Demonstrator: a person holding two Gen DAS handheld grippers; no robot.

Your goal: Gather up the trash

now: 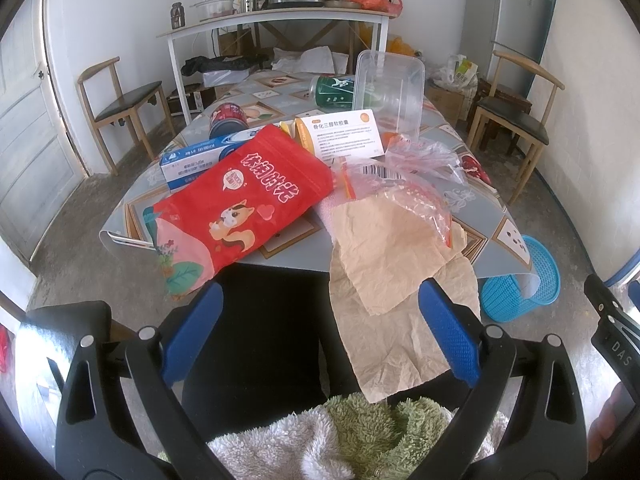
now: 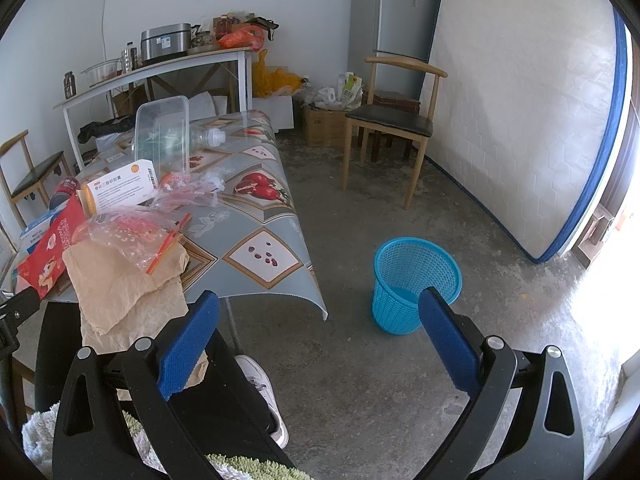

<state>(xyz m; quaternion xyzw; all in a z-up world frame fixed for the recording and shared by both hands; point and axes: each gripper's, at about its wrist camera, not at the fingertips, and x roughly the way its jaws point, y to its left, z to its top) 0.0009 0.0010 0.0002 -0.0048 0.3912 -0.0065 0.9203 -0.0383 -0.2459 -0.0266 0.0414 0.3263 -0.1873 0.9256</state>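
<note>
A table (image 1: 280, 92) in a patterned cloth carries trash: red bag (image 1: 240, 208), box (image 1: 344, 136), brown paper (image 1: 392, 248) overhanging its near edge. On the concrete floor to the right stands a blue bin (image 2: 416, 284). Left gripper (image 1: 320, 328) and right gripper (image 2: 320, 340) both gape wide, empty.

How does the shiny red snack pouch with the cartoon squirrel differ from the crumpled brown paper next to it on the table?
The red snack pouch is glossy, smooth and printed with bright pictures; the crumpled brown paper is dull, plain and wrinkled. The pouch looks puffed, while the paper is a thin sheet. The pouch pokes only slightly past the table edge; the paper droops well below it. Both lie at the near edge, untouched by either open gripper.
</note>
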